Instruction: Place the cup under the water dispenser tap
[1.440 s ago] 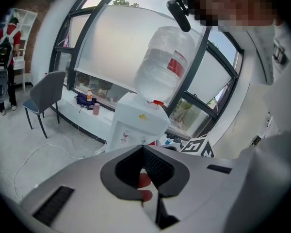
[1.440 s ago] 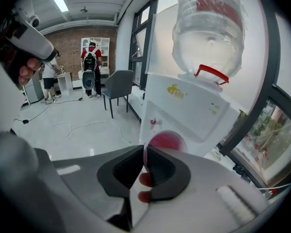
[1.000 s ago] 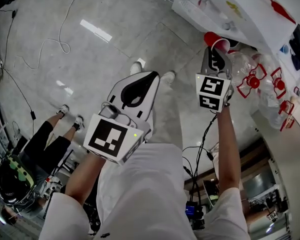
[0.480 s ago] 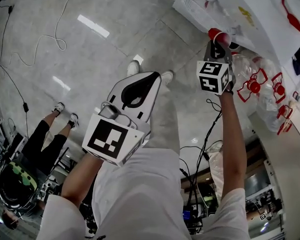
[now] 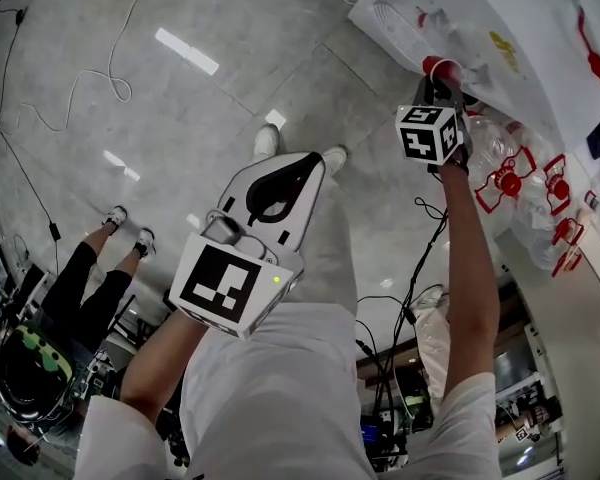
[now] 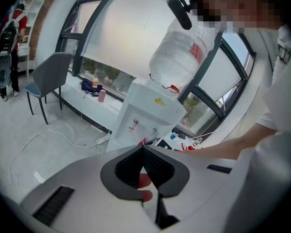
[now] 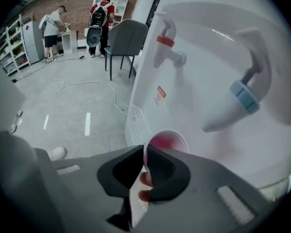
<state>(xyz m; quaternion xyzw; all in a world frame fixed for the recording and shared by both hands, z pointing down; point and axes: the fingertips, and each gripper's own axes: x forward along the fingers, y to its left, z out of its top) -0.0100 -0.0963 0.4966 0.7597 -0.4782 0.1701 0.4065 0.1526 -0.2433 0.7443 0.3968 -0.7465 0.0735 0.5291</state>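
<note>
Right hand-held gripper [image 7: 145, 153] clamps the red cup [image 7: 168, 141] beside the blue tap [image 7: 234, 105]; left hand-held gripper [image 6: 143, 149] closed.

Grey plastic chair [image 7: 127, 39] on glossy grey tiled floor [image 5: 230, 28]; loose white cable [image 5: 120, 73] trailing across same floor; white shelving unit [image 7: 17, 40] near brick wall [image 7: 82, 1]; two persons [image 7: 52, 25] standing beside shelving.

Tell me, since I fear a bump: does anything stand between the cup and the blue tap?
Nothing visible does. The right gripper holds the cup by its rim, low beside the blue tap, only open air between.
</note>
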